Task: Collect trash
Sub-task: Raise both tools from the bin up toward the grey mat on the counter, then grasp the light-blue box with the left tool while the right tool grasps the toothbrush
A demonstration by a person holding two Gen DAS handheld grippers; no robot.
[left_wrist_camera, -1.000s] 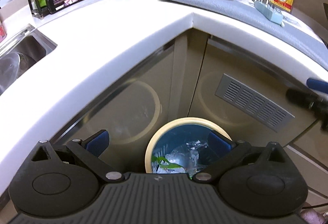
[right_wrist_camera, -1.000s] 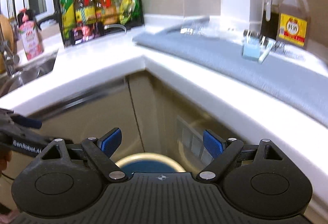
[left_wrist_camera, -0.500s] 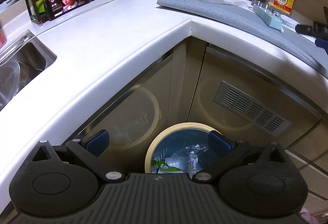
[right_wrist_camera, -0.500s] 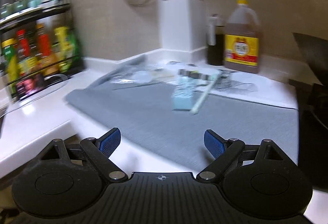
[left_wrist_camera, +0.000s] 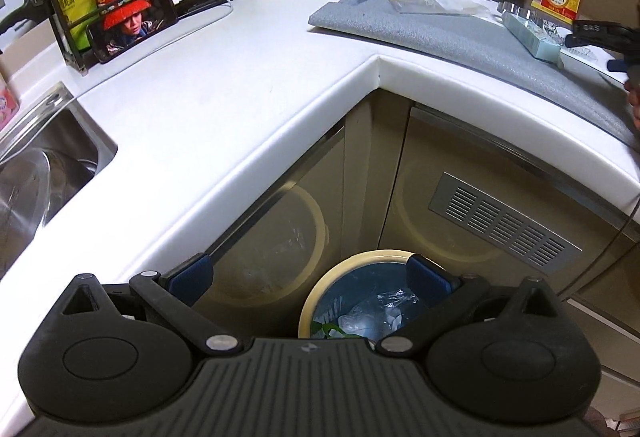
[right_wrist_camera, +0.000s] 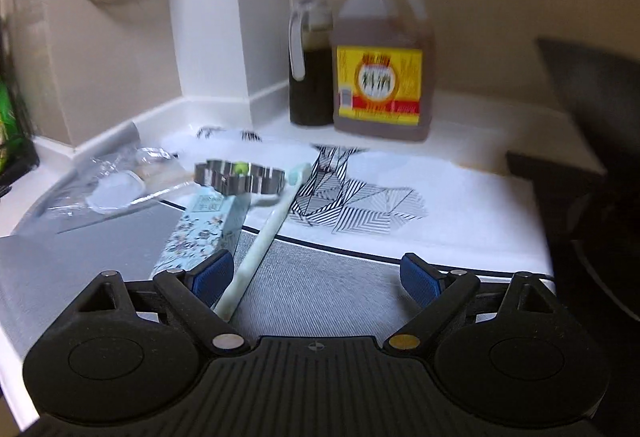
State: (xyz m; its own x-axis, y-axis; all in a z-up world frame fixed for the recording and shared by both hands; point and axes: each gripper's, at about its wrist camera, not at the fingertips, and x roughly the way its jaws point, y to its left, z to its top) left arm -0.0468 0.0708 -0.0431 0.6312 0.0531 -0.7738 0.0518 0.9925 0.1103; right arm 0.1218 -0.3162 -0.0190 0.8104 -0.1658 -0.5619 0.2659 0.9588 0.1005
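Over the corner of the white table [left_wrist_camera: 224, 109], the left claw [left_wrist_camera: 308, 273] is hanging with its blue pads spread wide and nothing between them, pointing down at the round bin [left_wrist_camera: 352, 301] that is standing on the floor against the cabinet doors; crumpled clear plastic [left_wrist_camera: 380, 311] and a bit of green are lying inside the bin. Farther right, the right claw [right_wrist_camera: 316, 273] is hovering over the grey mat [right_wrist_camera: 312, 277] with its pads gaping wide and gripping nothing. On the mat just ahead of its left pad, a pale blue patterned box [right_wrist_camera: 200, 233] is lying beside a long pale green stick [right_wrist_camera: 260, 249], with a metal cutter [right_wrist_camera: 240, 177] resting at their far end. A clear plastic wrapper [right_wrist_camera: 116, 185] is sitting to the left of them on the mat. Behind, a dark jug [right_wrist_camera: 310, 65] and a large brown bottle [right_wrist_camera: 382, 53] with a yellow label are standing side by side near the wall.
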